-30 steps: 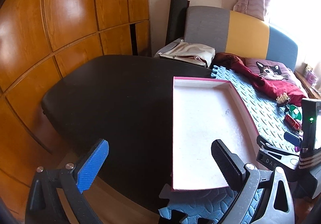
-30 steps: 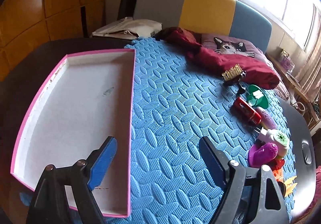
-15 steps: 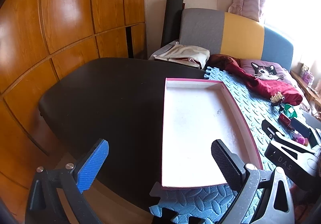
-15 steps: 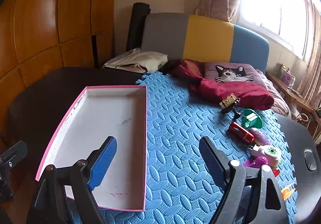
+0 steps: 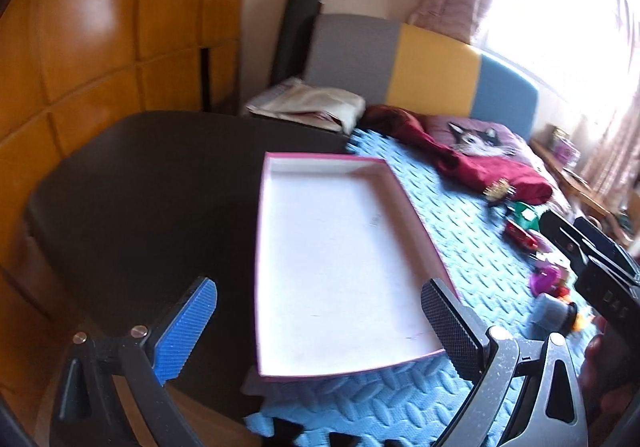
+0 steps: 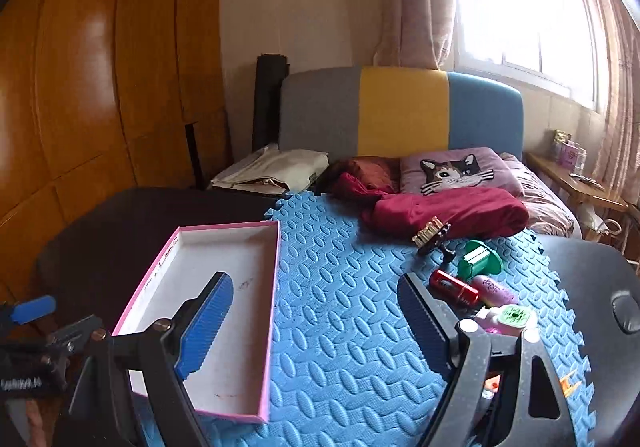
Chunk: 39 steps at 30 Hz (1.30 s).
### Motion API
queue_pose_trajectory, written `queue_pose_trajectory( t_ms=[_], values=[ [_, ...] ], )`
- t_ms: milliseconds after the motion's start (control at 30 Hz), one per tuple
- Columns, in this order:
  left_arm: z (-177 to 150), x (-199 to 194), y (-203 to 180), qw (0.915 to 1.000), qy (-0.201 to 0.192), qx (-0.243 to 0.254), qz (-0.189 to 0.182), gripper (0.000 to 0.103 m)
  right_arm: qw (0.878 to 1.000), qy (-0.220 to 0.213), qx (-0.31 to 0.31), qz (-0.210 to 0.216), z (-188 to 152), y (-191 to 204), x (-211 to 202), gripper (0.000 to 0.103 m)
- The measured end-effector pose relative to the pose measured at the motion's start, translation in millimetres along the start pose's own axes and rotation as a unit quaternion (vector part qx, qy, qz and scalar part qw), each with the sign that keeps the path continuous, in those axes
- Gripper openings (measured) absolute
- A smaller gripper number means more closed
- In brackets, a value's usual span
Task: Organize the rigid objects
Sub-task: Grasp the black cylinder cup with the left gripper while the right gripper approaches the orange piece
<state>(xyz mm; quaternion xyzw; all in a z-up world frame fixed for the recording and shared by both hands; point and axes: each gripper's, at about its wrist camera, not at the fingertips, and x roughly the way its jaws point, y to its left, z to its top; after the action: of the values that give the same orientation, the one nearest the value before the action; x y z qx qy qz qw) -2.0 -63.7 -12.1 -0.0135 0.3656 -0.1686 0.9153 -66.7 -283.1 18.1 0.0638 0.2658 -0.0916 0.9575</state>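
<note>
The small rigid objects lie in a loose group near the right edge of the blue foam mat (image 6: 340, 327), and this is ahead and to the right of the right gripper (image 6: 316, 311), which is clearly the nearer one. The red cylinder (image 6: 454, 288) lies closest to its right finger, with the long axis running from near-right to far-left across the mat; just beyond it are the green cap (image 6: 479, 258) and the pink object (image 6: 494, 290). The pink-rimmed tray (image 6: 276, 287), with nothing inside, rests on the left part of the mat and reaches over its left edge. The left gripper (image 5: 320, 321) hovers above the near end of this tray, well apart from the objects. Both grippers are spread wide and carry nothing, and both are held above the mat, pointing forward and a little downward. I judge the right one must swing to the right to reach the cylinder.
</note>
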Motion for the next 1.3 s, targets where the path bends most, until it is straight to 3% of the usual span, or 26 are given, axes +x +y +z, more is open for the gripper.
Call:
queue_pose_trajectory(
  t_ms=[67,133,300,467,600,767,967,1000,1033,1100,1200,1300],
  values=[
    [3,2,-9,0.9996,0.003,0.011,-0.024,0.102,1.0,0.009,0.023,0.005,1,-26,-8,0.085],
    [6,3,-21,0.998,0.006,0.027,-0.057,0.102,0.998,0.005,0.056,-0.017,2,-60,-23,0.085],
    [9,9,-74,0.9849,0.018,0.107,-0.135,0.102,0.987,0.007,0.146,-0.072,-2,-143,-55,0.085],
    [-4,20,-141,0.9584,0.042,0.199,-0.2,0.102,0.974,0.014,0.195,-0.113,-16,-194,-72,0.085],
    [-18,36,-190,0.9351,0.073,0.246,-0.244,0.1,0.967,0.023,0.224,-0.118,-30,-216,-75,0.085],
    [-35,60,-241,0.9172,0.114,0.273,-0.267,0.102,0.967,0.032,0.226,-0.115,-41,-224,-75,0.085],
    [-51,89,-277,0.9089,0.152,0.276,-0.273,0.101,0.965,0.042,0.231,-0.118,-47,-233,-74,0.085],
    [-53,94,-281,0.9091,0.154,0.277,-0.27,0.091,0.964,0.044,0.234,-0.12,-48,-235,-74,0.085],
    [-56,100,-283,0.9076,0.164,0.277,-0.27,0.069,0.962,0.047,0.238,-0.121,-49,-238,-73,0.085],
    [-58,106,-282,0.9079,0.174,0.264,-0.276,0.068,0.96,0.058,0.241,-0.127,-50,-244,-70,0.085],
    [-58,98,-274,0.9116,0.153,0.264,-0.276,0.067,0.964,0.099,0.215,-0.12,-47,-251,-59,0.085],
    [-51,90,-260,0.9154,0.146,0.252,-0.278,0.067,0.968,0.176,0.15,-0.096,-47,-249,-35,0.085]
  ],
)
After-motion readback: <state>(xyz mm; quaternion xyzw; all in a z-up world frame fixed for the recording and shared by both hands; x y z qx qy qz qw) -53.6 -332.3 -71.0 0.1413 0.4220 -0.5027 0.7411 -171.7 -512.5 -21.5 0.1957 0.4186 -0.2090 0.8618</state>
